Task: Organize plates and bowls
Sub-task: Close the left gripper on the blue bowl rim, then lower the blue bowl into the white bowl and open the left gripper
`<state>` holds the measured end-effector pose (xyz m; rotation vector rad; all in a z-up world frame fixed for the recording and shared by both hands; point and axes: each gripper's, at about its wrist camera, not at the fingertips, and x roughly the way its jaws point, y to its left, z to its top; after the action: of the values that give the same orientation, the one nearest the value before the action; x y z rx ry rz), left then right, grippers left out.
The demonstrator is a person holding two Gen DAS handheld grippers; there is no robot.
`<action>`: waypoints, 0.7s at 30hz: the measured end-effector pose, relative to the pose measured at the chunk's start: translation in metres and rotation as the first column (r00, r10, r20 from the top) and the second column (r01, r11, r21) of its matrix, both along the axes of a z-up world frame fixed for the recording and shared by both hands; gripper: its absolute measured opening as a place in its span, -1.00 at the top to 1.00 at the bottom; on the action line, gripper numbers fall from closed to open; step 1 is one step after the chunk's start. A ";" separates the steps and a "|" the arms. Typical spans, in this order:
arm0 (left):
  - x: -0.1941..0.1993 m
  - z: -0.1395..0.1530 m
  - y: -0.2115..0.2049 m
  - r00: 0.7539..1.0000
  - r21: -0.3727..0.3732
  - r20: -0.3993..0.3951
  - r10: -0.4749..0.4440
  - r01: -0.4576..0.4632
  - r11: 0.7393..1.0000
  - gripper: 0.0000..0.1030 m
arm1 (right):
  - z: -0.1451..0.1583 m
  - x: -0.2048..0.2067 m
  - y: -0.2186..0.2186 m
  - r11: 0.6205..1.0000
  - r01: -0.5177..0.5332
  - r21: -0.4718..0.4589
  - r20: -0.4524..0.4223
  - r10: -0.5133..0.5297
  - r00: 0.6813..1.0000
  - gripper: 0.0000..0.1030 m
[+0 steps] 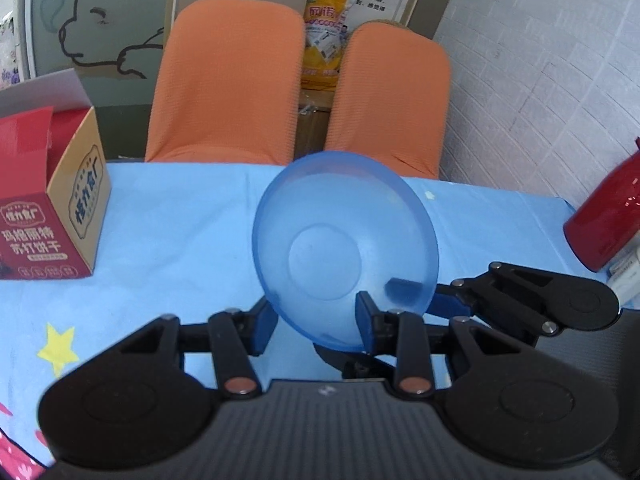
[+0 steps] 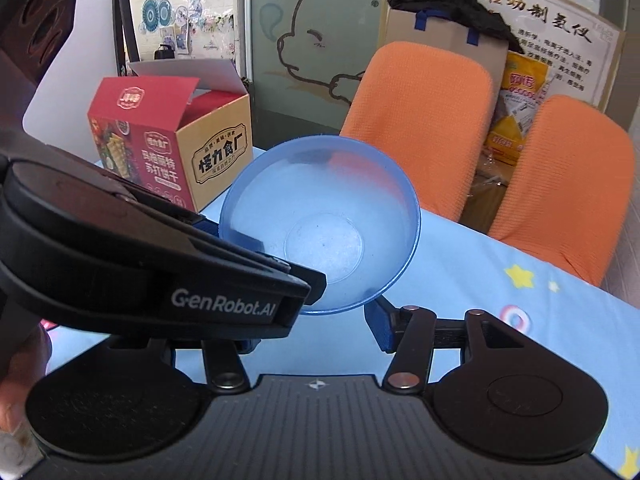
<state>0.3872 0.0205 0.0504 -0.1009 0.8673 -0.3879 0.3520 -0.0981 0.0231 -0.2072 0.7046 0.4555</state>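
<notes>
A translucent blue bowl point(image 1: 340, 216) hangs tilted above the light blue tablecloth point(image 1: 168, 224), its hollow facing both cameras. My left gripper point(image 1: 316, 318) is shut on the bowl's lower rim, one finger on each side of the wall. In the right wrist view the same bowl point(image 2: 320, 216) has the left gripper point(image 2: 240, 240) clamped on its left rim. My right gripper point(image 2: 314, 332) is under the bowl's near rim with its jaws apart. Its right finger point(image 2: 380, 328) is at the rim, and its left finger is mostly hidden behind the left gripper. From the left wrist view that finger point(image 1: 446, 300) reaches in from the right.
An open red and tan cracker box point(image 2: 172, 148) stands on the table's left. Two orange chairs point(image 1: 228, 80) point(image 1: 392, 96) sit behind the far edge. A red bottle point(image 1: 604, 220) stands at the right. A person's thumb point(image 2: 16, 380) shows at lower left.
</notes>
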 end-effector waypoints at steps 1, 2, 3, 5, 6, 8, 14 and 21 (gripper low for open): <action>-0.010 0.003 -0.006 1.000 -0.003 0.004 -0.014 0.014 1.000 0.35 | 0.003 -0.010 -0.006 1.000 0.006 0.000 0.007 -0.006 1.000 -0.78; -0.020 0.004 -0.012 1.000 -0.007 0.007 -0.026 0.027 1.000 0.35 | 0.006 -0.020 -0.012 1.000 0.013 0.000 0.012 -0.013 1.000 -0.78; -0.029 0.006 -0.018 0.999 -0.010 0.009 -0.040 0.040 0.999 0.35 | 0.008 -0.032 -0.019 1.000 0.021 0.002 0.017 -0.021 1.000 -0.79; -0.050 0.010 -0.033 0.997 -0.019 0.016 -0.070 0.070 0.997 0.35 | 0.012 -0.053 -0.032 0.999 0.039 0.009 0.024 -0.039 0.999 -0.82; -0.061 0.011 -0.039 0.996 -0.022 0.018 -0.083 0.083 0.996 0.35 | 0.014 -0.064 -0.039 0.999 0.050 0.012 0.028 -0.050 0.998 -0.82; -0.085 0.013 -0.054 0.993 -0.028 0.026 -0.119 0.119 0.992 0.35 | 0.016 -0.086 -0.052 0.997 0.070 0.017 0.031 -0.071 0.997 -0.86; -0.152 0.010 -0.089 0.978 -0.048 0.017 -0.208 0.209 0.977 0.35 | 0.014 -0.151 -0.083 0.990 0.137 0.029 0.031 -0.138 0.990 -0.96; -0.203 -0.008 -0.104 0.964 -0.047 -0.023 -0.265 0.264 0.963 0.36 | -0.001 -0.212 -0.099 0.984 0.172 0.041 0.010 -0.173 0.985 -0.99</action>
<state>0.1838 -0.0831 0.0429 -0.0304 0.9039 -0.6574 0.1398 -0.1973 0.0222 -0.1103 0.6928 0.3020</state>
